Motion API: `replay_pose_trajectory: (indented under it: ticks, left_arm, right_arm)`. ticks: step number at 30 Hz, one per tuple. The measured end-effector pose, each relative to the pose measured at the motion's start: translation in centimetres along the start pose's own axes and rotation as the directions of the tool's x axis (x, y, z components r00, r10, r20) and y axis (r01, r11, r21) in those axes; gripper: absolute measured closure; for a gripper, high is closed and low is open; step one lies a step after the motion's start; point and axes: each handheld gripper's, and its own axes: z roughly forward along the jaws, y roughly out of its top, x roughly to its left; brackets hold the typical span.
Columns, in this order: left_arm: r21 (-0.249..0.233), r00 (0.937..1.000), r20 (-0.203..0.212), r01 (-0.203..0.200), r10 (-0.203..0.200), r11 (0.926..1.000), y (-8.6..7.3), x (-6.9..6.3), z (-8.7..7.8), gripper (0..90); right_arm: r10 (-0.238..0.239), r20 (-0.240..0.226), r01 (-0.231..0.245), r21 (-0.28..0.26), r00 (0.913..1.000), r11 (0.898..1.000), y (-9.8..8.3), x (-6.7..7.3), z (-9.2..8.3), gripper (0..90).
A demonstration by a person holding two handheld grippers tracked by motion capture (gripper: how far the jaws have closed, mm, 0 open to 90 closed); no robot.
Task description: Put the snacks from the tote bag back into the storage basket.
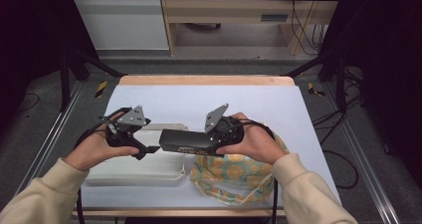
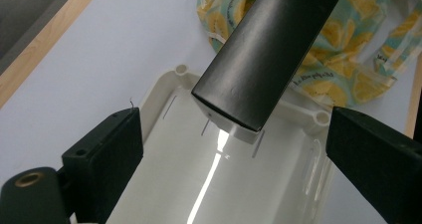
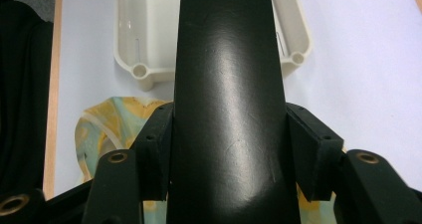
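Right gripper [image 1: 199, 143]: clamped on the black box [image 1: 186, 141], pads pressed flat on its two long sides in the right gripper view, box running straight out between the jaws.
Black box: long, dark, matt, held level above the table [image 1: 164, 97]; free end pointing at the left gripper [image 1: 149, 151], hanging over the white tray [image 1: 154, 169]; pale end cap visible in the left gripper view [image 2: 234, 127].
Left gripper: jaws spread wide, nothing between the pads; black box end close in front, not touching either finger [image 2: 107, 159]; tray floor directly beneath in the left gripper view.
Left hand [image 1: 94, 149]: wrapped round the gripper body at the left of the high view, cream sleeve [image 1: 35, 194] coming in from the bottom edge.
Right hand [image 1: 254, 144]: gripping from the right side, fingers curled over the top, cable trailing down past the wrist.
White tray: shallow, oblong, plastic, resting on the table in front of the left hand; round corner posts and thin slots in the walls; empty floor catching a bright streak of light [image 2: 209, 184].
Lemon-print bag [image 1: 234, 176]: crumpled, teal and yellow, lying just beside the tray's right end, partly under the right hand.
Table: pale blue-white top, wooden edge at the far side.
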Motion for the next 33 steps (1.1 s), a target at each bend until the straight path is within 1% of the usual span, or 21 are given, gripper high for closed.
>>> replay_pose_trajectory:
  ticks: [1, 3, 5, 7, 8, 9, 11, 13, 14, 16, 18, 19, 20, 24, 25, 26, 27, 30, 33]
  left_arm:
    - [0.003, 0.9999, 0.001, -0.012, 0.012, 0.9999, 0.1, 0.0, -0.1, 7.8]
    - [-0.006, 0.9999, 0.008, -0.012, 0.012, 0.9999, 0.2, 0.1, -0.3, 7.8]
    - [0.006, 0.9997, 0.010, -0.021, 0.021, 0.9998, 0.3, 0.2, -0.4, 7.4]
    - [0.025, 0.9990, 0.003, -0.044, 0.044, 0.9987, 0.4, 0.4, -0.5, 7.4]
    - [0.027, 0.9986, 0.006, -0.052, 0.052, 0.9983, 0.4, 0.4, -0.6, 7.4]
    - [0.021, 0.9982, 0.007, -0.060, 0.060, 0.9980, 0.4, 0.5, -0.8, 7.5]
    - [0.014, 0.9983, 0.011, -0.057, 0.057, 0.9983, 0.4, 0.7, -0.9, 7.5]
    - [0.024, 0.9978, 0.016, -0.065, 0.064, 0.9976, 0.4, 0.8, -1.1, 7.9]
    - [0.035, 0.9968, 0.017, -0.078, 0.078, 0.9963, 0.3, 0.8, -1.2, 8.5]
    - [0.051, 0.9957, 0.016, -0.092, 0.091, 0.9944, 0.2, 0.7, -1.3, 9.5]
    - [0.071, 0.9942, 0.014, -0.107, 0.106, 0.9917, -0.1, 0.4, -1.3, 9.5]
    - [0.084, 0.9927, 0.014, -0.121, 0.120, 0.9891, -0.2, 0.2, -1.4, 9.5]
    - [0.088, 0.9916, 0.015, -0.129, 0.129, 0.9877, -0.2, 0.1, -1.5, 9.5]
    - [0.107, 0.9853, 0.045, -0.169, 0.165, 0.9798, -0.2, -0.4, -1.6, 9.5]
    - [0.114, 0.9838, 0.050, -0.177, 0.172, 0.9775, -0.2, -0.5, -1.5, 9.6]
    - [0.122, 0.9823, 0.055, -0.185, 0.179, 0.9752, -0.1, -0.5, -1.3, 9.9]
    - [0.130, 0.9808, 0.059, -0.192, 0.186, 0.9727, 0.0, -0.5, -1.2, 10.2]
    - [0.145, 0.9783, 0.073, -0.203, 0.194, 0.9685, 0.2, -0.5, -0.6, 11.0]
    - [0.170, 0.9737, 0.097, -0.220, 0.206, 0.9605, 0.3, -0.6, 0.0, 13.1]
  right_arm:
    - [-0.003, -0.002, 0.003, -0.002, 1.0000, 1.000, 0.2, 0.0, 0.2, 43.2]
    - [-0.010, -0.007, 0.010, 0.001, 0.9999, 1.000, 0.5, 0.1, 0.4, 43.2]
    - [-0.019, -0.016, 0.019, 0.009, 0.9997, 1.000, 0.9, 0.2, 0.7, 43.2]
    - [-0.027, -0.021, 0.028, 0.015, 0.9994, 0.999, 1.3, 0.3, 0.9, 43.2]
    - [-0.035, -0.022, 0.036, 0.016, 0.9991, 0.999, 1.5, 0.4, 0.9, 43.2]
    - [-0.038, -0.025, 0.038, 0.015, 0.9990, 0.999, 1.7, 0.4, 1.0, 43.1]
    - [-0.046, -0.028, 0.046, 0.008, 0.9986, 0.999, 2.0, 0.6, 1.2, 43.1]
    - [-0.051, -0.031, 0.052, 0.013, 0.9982, 0.999, 2.4, 0.8, 1.3, 43.1]
    - [-0.057, -0.033, 0.057, 0.014, 0.9979, 0.998, 2.5, 0.8, 1.4, 43.2]
    - [-0.063, -0.031, 0.064, 0.015, 0.9975, 0.998, 2.8, 1.0, 1.6, 43.1]
    - [-0.069, -0.027, 0.070, 0.021, 0.9972, 0.997, 3.1, 1.1, 1.8, 43.2]
    - [-0.069, -0.025, 0.069, 0.022, 0.9973, 0.997, 3.2, 1.3, 1.8, 43.1]
    - [-0.068, -0.022, 0.068, 0.020, 0.9975, 0.997, 3.4, 1.4, 1.9, 43.1]
    - [-0.074, -0.031, 0.074, 0.017, 0.9968, 0.997, 3.9, 1.6, 2.0, 43.2]
    - [-0.072, -0.031, 0.073, 0.019, 0.9969, 0.997, 3.9, 1.7, 2.1, 43.2]
    - [-0.082, -0.036, 0.083, 0.021, 0.9960, 0.996, 4.0, 1.6, 2.1, 43.1]
    - [-0.075, -0.034, 0.075, 0.016, 0.9966, 0.997, 4.1, 1.7, 2.1, 43.1]
    - [-0.079, -0.043, 0.080, 0.014, 0.9960, 0.997, 4.4, 1.7, 2.1, 43.2]
    - [-0.080, -0.044, 0.080, 0.012, 0.9959, 0.997, 4.6, 1.8, 2.2, 43.2]
